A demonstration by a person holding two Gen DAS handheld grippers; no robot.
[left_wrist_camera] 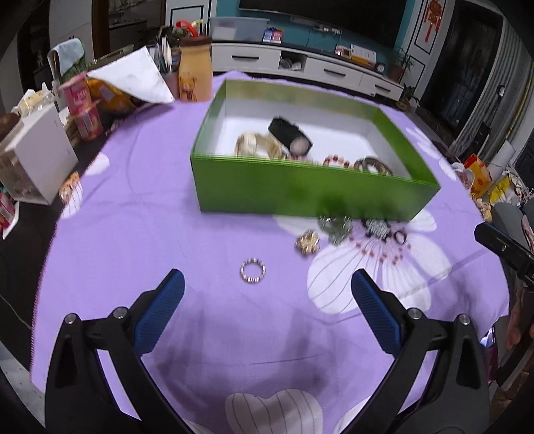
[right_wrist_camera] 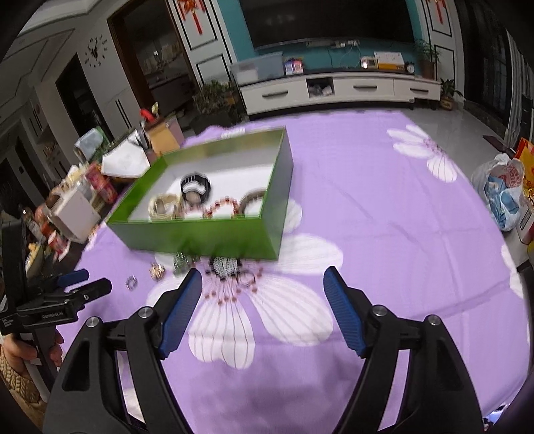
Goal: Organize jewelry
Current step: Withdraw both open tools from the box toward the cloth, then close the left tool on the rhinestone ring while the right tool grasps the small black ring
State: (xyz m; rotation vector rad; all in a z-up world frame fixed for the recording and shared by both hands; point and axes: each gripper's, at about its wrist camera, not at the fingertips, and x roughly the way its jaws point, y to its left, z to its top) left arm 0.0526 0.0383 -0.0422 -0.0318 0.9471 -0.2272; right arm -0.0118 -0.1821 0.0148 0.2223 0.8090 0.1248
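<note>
A big purple cloth [left_wrist_camera: 140, 213] with white flowers covers the table. On it sits a green box [left_wrist_camera: 300, 190] with no lid and a white floor inside. In the left wrist view the box is at about 12 o'clock from the left gripper [left_wrist_camera: 267, 283]. Inside the box lie a black band [left_wrist_camera: 288, 135], some pale gold bangles [left_wrist_camera: 257, 143], a red bead bracelet [left_wrist_camera: 335, 162] and a brown ring-shaped bangle [left_wrist_camera: 372, 165].

Some jewelry is on the cloth, just in front of the box. A small silver bead ring [left_wrist_camera: 253, 270] lies alone, right ahead of the left gripper at 12 o'clock. A gold piece [left_wrist_camera: 307, 243], a green sparkly piece [left_wrist_camera: 335, 227] and a black sparkly piece [left_wrist_camera: 378, 228] lie close together at about 1 o'clock, near the box wall.

The left gripper's blue fingers [left_wrist_camera: 160, 313] are wide apart with nothing between them. The right gripper [right_wrist_camera: 263, 287] also has its fingers apart, and it holds nothing. The black sparkly piece is just ahead of it at about 11 o'clock.

Past the table is a living room. A long white cabinet [right_wrist_camera: 340, 88] stands under a dark TV [right_wrist_camera: 327, 20] on a blue-green wall. At 10 o'clock in the left view the table edge is crowded with a tan jar [left_wrist_camera: 195, 71], red packets [left_wrist_camera: 81, 106] and a white box [left_wrist_camera: 36, 157]. Plastic bags [right_wrist_camera: 500, 187] sit at 3 o'clock in the right view.
</note>
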